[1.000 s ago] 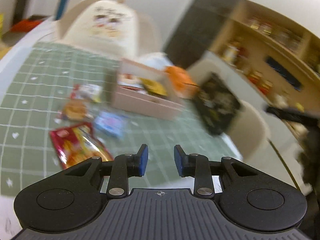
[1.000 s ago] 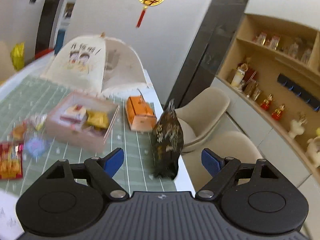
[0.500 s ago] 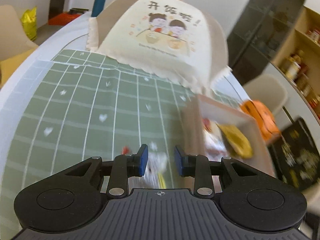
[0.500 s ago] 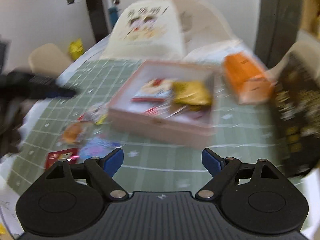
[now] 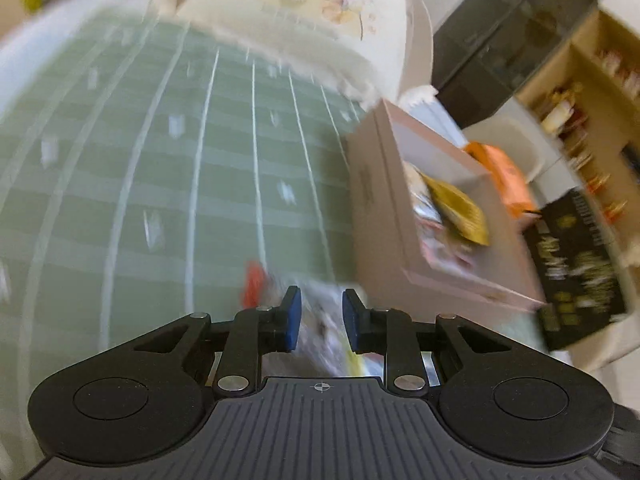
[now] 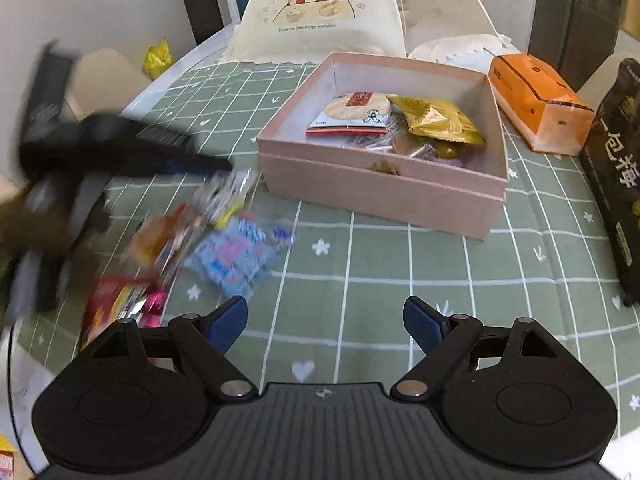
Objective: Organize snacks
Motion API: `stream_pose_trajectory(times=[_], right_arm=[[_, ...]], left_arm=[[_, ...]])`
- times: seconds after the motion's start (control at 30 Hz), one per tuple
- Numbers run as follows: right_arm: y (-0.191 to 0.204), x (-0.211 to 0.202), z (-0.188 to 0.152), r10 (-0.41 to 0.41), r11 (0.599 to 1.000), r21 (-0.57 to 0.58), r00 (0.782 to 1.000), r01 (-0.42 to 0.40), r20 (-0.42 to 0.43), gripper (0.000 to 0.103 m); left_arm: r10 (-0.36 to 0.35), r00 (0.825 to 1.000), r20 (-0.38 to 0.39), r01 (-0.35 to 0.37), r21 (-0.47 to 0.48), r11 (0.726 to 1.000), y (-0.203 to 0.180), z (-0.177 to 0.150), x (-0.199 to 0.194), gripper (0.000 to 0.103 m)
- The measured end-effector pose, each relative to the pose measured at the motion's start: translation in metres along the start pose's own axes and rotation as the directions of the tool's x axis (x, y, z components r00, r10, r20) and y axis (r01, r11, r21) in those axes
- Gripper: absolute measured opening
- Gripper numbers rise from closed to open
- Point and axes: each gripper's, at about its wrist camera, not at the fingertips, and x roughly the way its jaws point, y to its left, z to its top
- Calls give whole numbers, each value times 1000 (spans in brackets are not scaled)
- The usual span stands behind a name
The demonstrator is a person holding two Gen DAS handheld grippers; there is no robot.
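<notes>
Between the left claw's (image 5: 317, 322) blue pads sits a silvery snack pkt (image 5: 320, 320), blurred. The pads stand close either side of it, but whether they're actually clenched on it I can't tell. From the right wrist view that same claw (image 6: 208, 166) shows as a dark smear reaching in from the left, tip right at the crinkly pkt (image 6: 222, 200). Half a sec ago the left cam had mostly bare mat ahead w/ the pkt only just entering the gap; now the pkt fills the gap, so the pick looks underway.

Right of the left claw, near, is the pink box (image 6: 380, 192), already holding a rice cracker pkt (image 6: 354, 114) and a gold pkt (image 6: 440, 120); that's prob. the drop spot. Beside the targeted pkt lie a blue pkt (image 6: 236, 258), an orange-ish one (image 6: 150, 236) and a red one (image 6: 116, 304), all blurred, still loose on the green grid mat (image 6: 400, 300).

Right claw (image 6: 325, 320) hangs released, fingers wide apart, nothing between them, over bare mat just short of the box. Beyond the box: orange carton (image 6: 536, 100), black bag (image 6: 616, 176) at far right, food cover (image 6: 320, 12) behind.
</notes>
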Motion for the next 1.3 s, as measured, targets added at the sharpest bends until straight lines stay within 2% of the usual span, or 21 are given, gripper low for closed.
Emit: stream_pose_trajectory(times=[0.07,0.1,0.17,0.2,0.27,0.3,0.37,0.43,0.53,0.57,0.6,0.67,0.83,1.03,1.13,1.2,1.23,1.27,1.3], right_arm=[[1,8,7,15,1000,-2,1000,-15,2,86],[4,13,9,31,999,-10,1000,-31,-2,86],[15,24,14,55,998,-40,998,-55,-13,86],[18,30,17,54,998,-45,998,-54,-10,86],[29,37,28,58,996,-64,998,-56,34,86],[36,39,33,67,994,-88,996,-61,63,86],[56,46,47,103,985,-153,989,-85,109,84],[75,58,60,156,969,-211,981,-130,111,76],[108,83,78,180,942,-303,978,-142,102,74],[116,93,84,185,935,-322,978,-146,92,65],[120,102,88,184,933,-328,980,-150,75,48],[123,119,93,166,937,-313,986,-156,7,33],[103,100,66,179,925,-340,984,-172,-12,32],[49,56,22,164,934,-321,986,-159,-13,33],[32,40,4,117,933,-343,993,-106,11,35],[22,29,-9,87,937,-342,996,-71,31,54],[17,23,-15,74,941,-334,996,-56,40,72],[14,19,-19,66,944,-327,997,-45,52,78],[9,11,-26,62,947,-319,996,-38,65,78]], left_arm=[[-101,993,-56,97,-64,993,5,-10,-5,27],[-119,991,-60,114,-80,990,7,-16,-14,27],[-75,997,1,75,-80,994,10,-22,-39,27],[-26,998,50,30,-82,996,12,-25,-57,27],[76,990,115,-65,-94,993,14,-31,-87,27],[113,987,118,-102,-97,990,13,-35,-96,27],[154,984,91,-146,-82,986,8,-50,-110,27],[131,991,35,-130,-29,991,-6,-74,-118,27],[119,991,-60,-113,91,989,-26,-108,-118,27],[115,990,-86,-104,121,987,-31,-119,-115,27],[112,987,-111,-95,145,985,-34,-128,-112,27],[136,981,-136,-114,157,981,-36,-139,-105,27],[179,978,-108,-156,193,969,-35,-141,-101,26],[213,976,-51,-198,216,956,-26,-118,-94,24],[285,959,-7,-275,235,932,-25,-100,-85,25],[310,951,11,-305,211,929,-20,-89,-82,25],[322,947,17,-319,192,928,-17,-85,-83,25],[327,945,24,-327,169,930,-13,-82,-84,25],[324,945,31,-326,136,936,-11,-78,-85,26]])
